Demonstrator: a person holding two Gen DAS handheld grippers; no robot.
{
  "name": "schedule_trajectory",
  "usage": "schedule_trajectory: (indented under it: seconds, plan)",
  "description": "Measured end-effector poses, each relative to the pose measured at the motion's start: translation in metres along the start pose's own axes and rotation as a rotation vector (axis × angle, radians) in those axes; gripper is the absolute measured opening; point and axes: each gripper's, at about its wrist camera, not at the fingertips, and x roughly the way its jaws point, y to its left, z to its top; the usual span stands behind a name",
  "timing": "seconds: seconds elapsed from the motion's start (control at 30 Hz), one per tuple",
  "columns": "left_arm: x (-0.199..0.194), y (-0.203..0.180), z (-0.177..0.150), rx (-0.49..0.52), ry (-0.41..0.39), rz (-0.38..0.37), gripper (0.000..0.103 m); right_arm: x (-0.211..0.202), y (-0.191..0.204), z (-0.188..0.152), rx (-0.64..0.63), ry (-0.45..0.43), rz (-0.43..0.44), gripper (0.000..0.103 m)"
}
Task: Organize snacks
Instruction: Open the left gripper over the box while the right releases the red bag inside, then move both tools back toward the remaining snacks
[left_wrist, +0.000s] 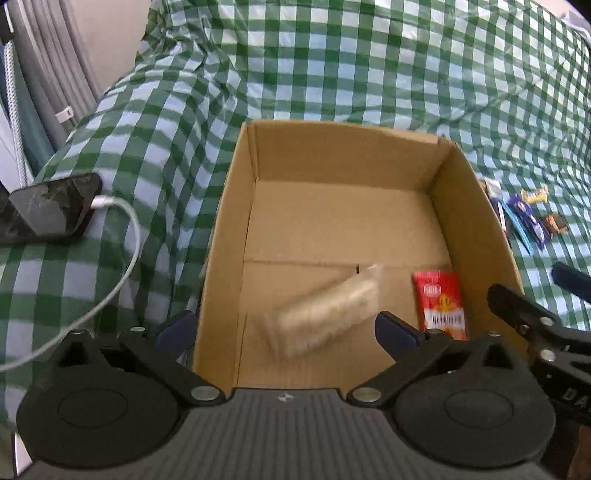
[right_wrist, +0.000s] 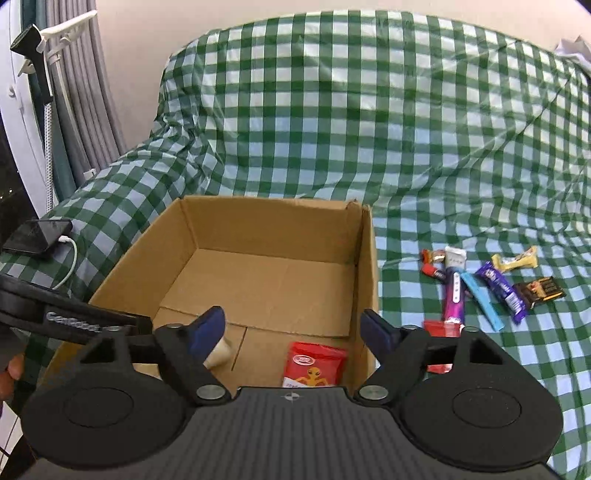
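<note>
1. Your left gripper (left_wrist: 284, 328) hangs over the near edge of the open brown cardboard box (left_wrist: 236, 206), its jaws spread wide with nothing between them. The pale, clear-wrapped wafer bar (left_wrist: 327, 314) sits blurred inside the box, between the fingers from this view and apparently dropping or just landed.
2. Judge the release as done; lift straight up so the left-hand finger (left_wrist: 177, 328), which lies outside the wall, does not drag it.
3. A red foil snack packet (left_wrist: 441, 304) already lies on the box floor at 4 o'clock, beside the right wall. Leave it be.
4. Your right gripper (right_wrist: 295, 332) is spread too, empty, hovering over the box's near right corner.
5. The loose pile of bright wrapped sweets and bars (right_wrist: 487, 284) rests on the green-and-white checked cloth (right_wrist: 369, 110) at 2 o'clock from the right gripper, outside the box. Swing there next, and pinch one wrapper across its narrow width.
6. Mind the black phone (left_wrist: 48, 210) and its white cable (left_wrist: 125, 258) at 9 o'clock.
</note>
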Motion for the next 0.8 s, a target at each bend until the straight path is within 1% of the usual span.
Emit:
schedule_trajectory:
  seconds: [0.03,0.17,0.27,0.4,0.53,0.67,0.8]
  plan:
    - [-0.005,0.001,-0.005,-0.009,0.002,0.004,0.103,-0.005,0.000,-0.001,0.006,0.007,0.000,0.092]
    - [-0.026,0.006,-0.030,-0.045,0.012,0.017,0.103,-0.035,0.002,-0.016,0.029,0.049,0.028,0.097]
    - [-0.043,0.005,-0.050,-0.061,0.029,0.014,0.103,-0.058,0.006,-0.030,0.033,0.071,0.047,0.098]
    - [-0.066,0.001,-0.069,-0.034,0.015,0.018,0.103,-0.083,0.014,-0.039,0.032,0.074,0.056,0.099]
    - [-0.090,0.002,-0.084,-0.044,-0.014,0.008,0.103,-0.110,0.019,-0.043,0.030,0.038,0.054,0.099]
    - [-0.112,0.002,-0.092,-0.067,-0.051,0.002,0.103,-0.133,0.019,-0.045,0.029,-0.014,0.048,0.100]
    - [-0.129,-0.002,-0.099,-0.068,-0.076,-0.012,0.103,-0.151,0.017,-0.049,0.035,-0.048,0.045,0.100]
